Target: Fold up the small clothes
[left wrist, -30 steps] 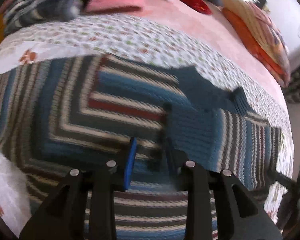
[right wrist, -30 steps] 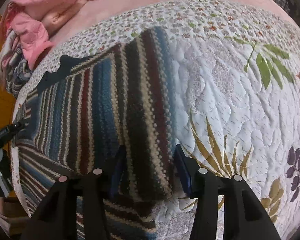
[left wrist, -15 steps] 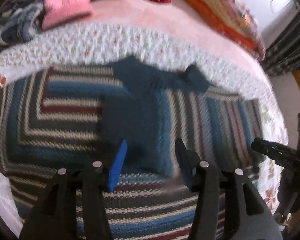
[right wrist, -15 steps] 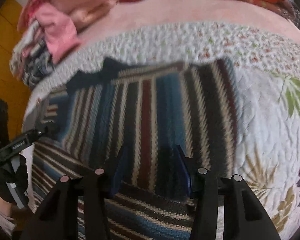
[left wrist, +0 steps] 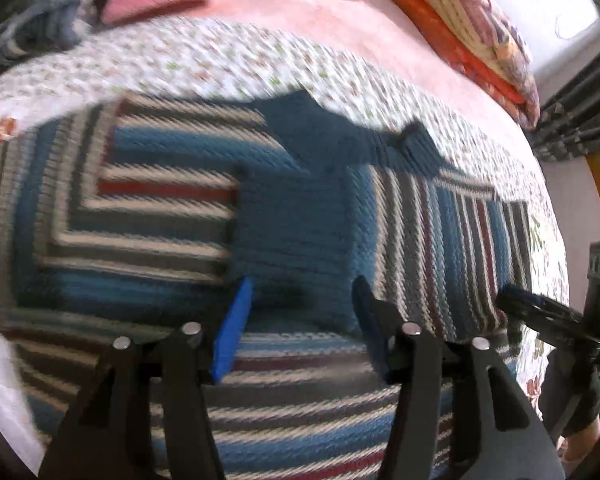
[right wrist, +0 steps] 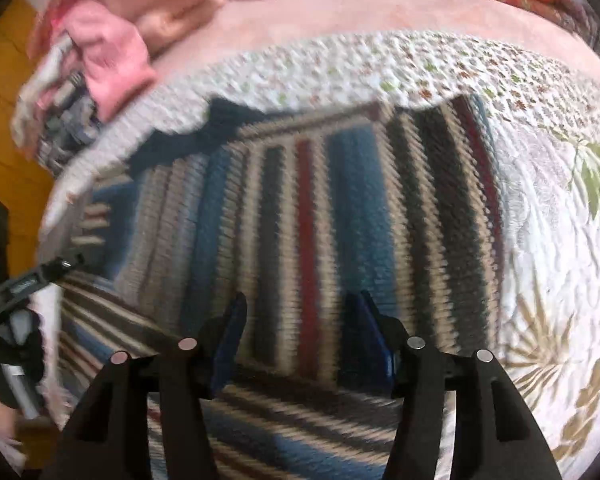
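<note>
Sweater (left wrist: 292,216) lies flat on bed quilt (left wrist: 220,60), sleeve folded across chest. Left tongs (left wrist: 300,312) and right tongs (right wrist: 300,328) gape, empty, above it, likely seeking next fold.

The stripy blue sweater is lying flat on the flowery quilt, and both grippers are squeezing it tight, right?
Not quite. The stripy blue sweater does lie flat on the flowery quilt, but neither gripper is squeezing it. The left wrist view shows the left gripper open with nothing between its fingers, and the right wrist view shows the right gripper open above the stripes too.
</note>
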### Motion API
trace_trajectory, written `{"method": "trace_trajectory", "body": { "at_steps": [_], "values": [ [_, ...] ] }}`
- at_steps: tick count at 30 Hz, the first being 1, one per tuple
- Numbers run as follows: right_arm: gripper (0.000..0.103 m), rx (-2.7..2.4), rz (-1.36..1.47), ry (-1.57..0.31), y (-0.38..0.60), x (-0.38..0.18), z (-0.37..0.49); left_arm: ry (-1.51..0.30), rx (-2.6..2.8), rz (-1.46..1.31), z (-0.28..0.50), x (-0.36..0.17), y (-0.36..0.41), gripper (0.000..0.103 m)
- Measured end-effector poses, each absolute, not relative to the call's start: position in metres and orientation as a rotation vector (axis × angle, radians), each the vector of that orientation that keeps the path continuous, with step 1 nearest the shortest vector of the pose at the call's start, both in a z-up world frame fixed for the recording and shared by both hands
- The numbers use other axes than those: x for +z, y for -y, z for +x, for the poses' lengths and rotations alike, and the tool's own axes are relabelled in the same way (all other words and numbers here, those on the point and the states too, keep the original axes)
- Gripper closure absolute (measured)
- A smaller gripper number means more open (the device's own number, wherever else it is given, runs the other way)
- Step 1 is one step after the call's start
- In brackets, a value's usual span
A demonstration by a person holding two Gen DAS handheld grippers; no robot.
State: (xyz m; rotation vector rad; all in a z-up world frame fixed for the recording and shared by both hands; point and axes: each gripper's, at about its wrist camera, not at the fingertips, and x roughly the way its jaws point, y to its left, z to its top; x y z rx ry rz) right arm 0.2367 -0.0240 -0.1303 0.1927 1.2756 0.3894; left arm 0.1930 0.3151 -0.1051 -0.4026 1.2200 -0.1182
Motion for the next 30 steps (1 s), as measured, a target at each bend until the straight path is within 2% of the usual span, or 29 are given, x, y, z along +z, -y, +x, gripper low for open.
{"method": "trace_trajectory", "body": {
  "at_steps": [3, 10, 18, 22, 30],
  "values": [
    [0.041, 0.407, 0.241, -1.262, 0.018, -0.112, 0.234, -1.165, -0.051, -0.434, 0.185, -0.085, -0.358, 0.030],
    [0.034, 0.438, 0.216, -1.264, -0.013, -0.090, 0.221, -1.122, 0.210, -0.547, 0.133, -0.076, -0.499, 0.028],
    [0.034, 0.452, 0.179, -1.301, -0.032, -0.096, 0.200, -1.070, 0.552, -0.691, 0.053, -0.085, -0.649, 0.028],
    [0.034, 0.435, 0.175, -1.328, -0.038, -0.107, 0.197, -1.023, 0.619, -0.850, 0.025, -0.102, -0.687, 0.028],
    [0.034, 0.422, 0.101, -1.355, -0.049, -0.126, 0.199, -0.930, 0.550, -1.077, 0.014, -0.146, -0.708, 0.032]
  ]
}}
